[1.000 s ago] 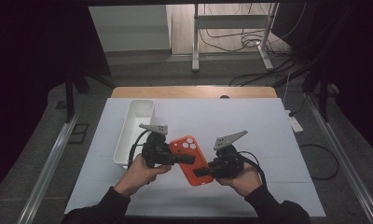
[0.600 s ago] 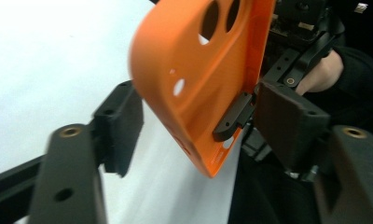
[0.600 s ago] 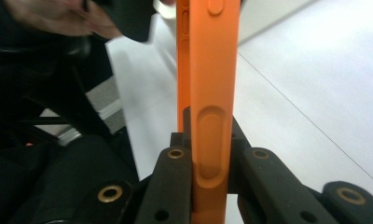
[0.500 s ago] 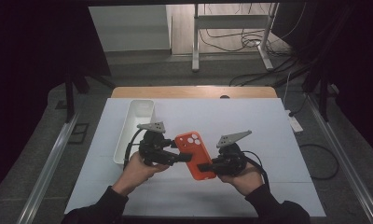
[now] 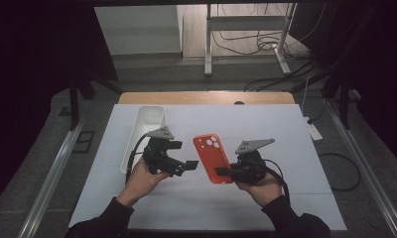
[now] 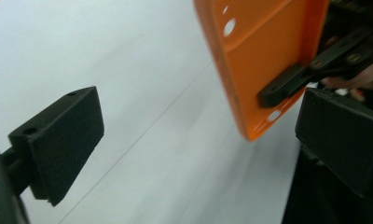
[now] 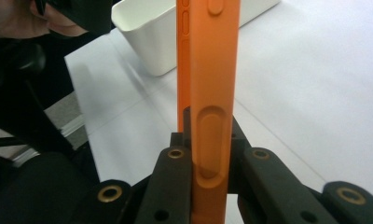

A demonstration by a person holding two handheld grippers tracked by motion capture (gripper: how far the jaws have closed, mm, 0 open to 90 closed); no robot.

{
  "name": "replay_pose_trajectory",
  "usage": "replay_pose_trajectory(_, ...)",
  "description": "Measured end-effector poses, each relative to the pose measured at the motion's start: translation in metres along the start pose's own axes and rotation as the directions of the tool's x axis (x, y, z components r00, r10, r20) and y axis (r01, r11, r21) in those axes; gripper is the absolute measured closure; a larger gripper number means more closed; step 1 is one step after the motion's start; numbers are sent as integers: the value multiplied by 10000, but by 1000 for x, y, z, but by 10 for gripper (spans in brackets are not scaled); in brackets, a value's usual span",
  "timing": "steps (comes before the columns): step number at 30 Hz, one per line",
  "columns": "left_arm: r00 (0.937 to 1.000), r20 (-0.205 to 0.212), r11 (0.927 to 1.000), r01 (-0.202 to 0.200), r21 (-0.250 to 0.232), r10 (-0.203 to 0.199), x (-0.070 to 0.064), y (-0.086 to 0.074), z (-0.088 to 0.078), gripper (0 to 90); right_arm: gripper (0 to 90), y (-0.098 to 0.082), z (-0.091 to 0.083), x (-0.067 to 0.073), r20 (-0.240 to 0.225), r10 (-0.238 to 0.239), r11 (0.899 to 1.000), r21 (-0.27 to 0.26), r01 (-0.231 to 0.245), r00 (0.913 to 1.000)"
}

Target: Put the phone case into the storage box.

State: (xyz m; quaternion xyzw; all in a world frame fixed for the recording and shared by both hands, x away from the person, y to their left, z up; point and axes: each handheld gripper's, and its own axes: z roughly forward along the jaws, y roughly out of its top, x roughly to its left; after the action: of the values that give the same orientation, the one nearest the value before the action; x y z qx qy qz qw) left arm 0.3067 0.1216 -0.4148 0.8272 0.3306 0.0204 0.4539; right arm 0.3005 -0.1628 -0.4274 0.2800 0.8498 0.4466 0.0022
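An orange phone case (image 5: pixel 212 157) is held above the white table, its camera cut-out toward the far end. My right gripper (image 5: pixel 222 172) is shut on its near right edge; in the right gripper view the case (image 7: pixel 211 88) stands edge-on between the jaws. My left gripper (image 5: pixel 188 164) is open just left of the case, not touching it. In the left gripper view the case (image 6: pixel 264 56) hangs at the upper right, beyond the two spread pads (image 6: pixel 63 140), and the right gripper's jaw clamps its edge.
A long white bin (image 5: pixel 144 130) lies on the table's left side, just beyond my left hand; it also shows as the white bin (image 7: pixel 152 32) in the right gripper view. The white table surface (image 5: pixel 266 124) stretches to the right and far side.
My left gripper has let go of the case and drawn back to the left, jaws open. The right gripper alone holds the case, now shifted slightly right.
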Motion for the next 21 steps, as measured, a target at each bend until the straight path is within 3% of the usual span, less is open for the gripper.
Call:
replay_pose_trajectory(3, 9994, -340, 9999, -26, 155, 31, -1, 0, 1, 1, 845, 0, 0, 1, 254, -89, 10000, 7, 89, 9996)
replay_pose_trajectory(8, 9987, -503, 9997, 36, 224, -25, -1, 0, 1, 0, 846, 0, 1, 2, 518, -198, 9998, 53, 195, 9985)
replay_pose_trajectory(21, 9993, -313, 9997, 216, 130, -212, -6, 2, 4, 29, 844, 0, 5, 9, 839, -536, 9986, 61, 533, 9950)
